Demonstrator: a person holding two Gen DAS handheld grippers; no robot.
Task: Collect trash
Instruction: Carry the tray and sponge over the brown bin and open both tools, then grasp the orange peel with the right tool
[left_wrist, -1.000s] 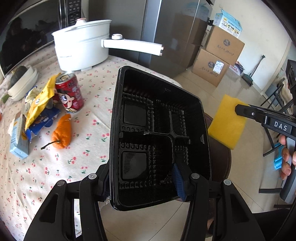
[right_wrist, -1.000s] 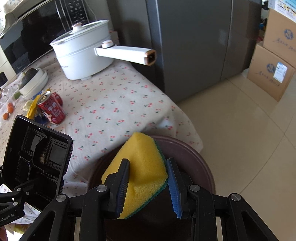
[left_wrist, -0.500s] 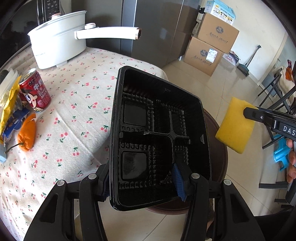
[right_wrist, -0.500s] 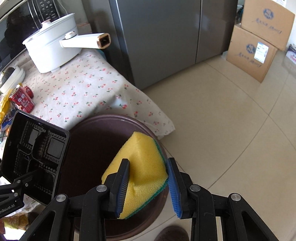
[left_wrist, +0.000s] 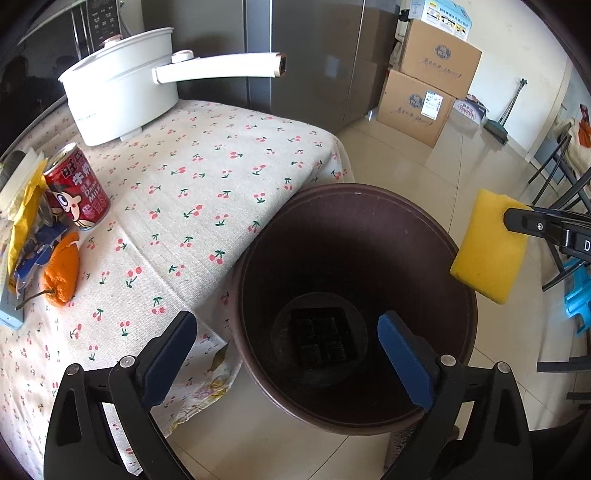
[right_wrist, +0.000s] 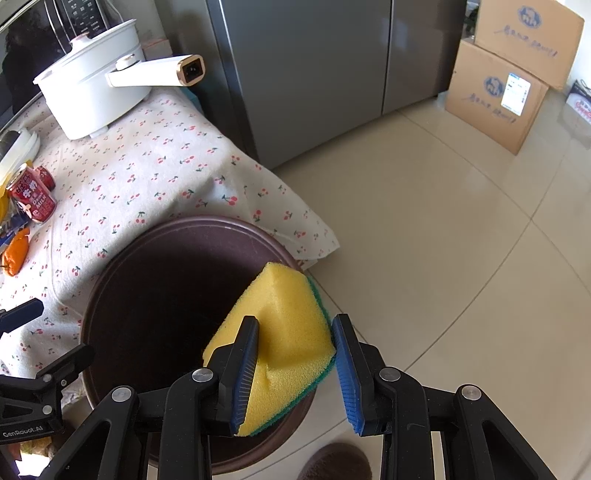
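Gone from my left gripper (left_wrist: 286, 354), whose jaws have just been opening, the black tray (left_wrist: 323, 341) is lying at the bottom of the brown bin (left_wrist: 369, 206). My right gripper (right_wrist: 293, 367) is clenching the yellow sponge (right_wrist: 284, 332) over the bin's right rim.

1. The right gripper (right_wrist: 295, 365) has its jaws clamped on a yellow sponge (right_wrist: 284, 332) above the brown bin (right_wrist: 110, 288).
2. The bin stands beside the cherry-print bench (right_wrist: 155, 177).
3. A white pot (right_wrist: 88, 99) sits on the bench.
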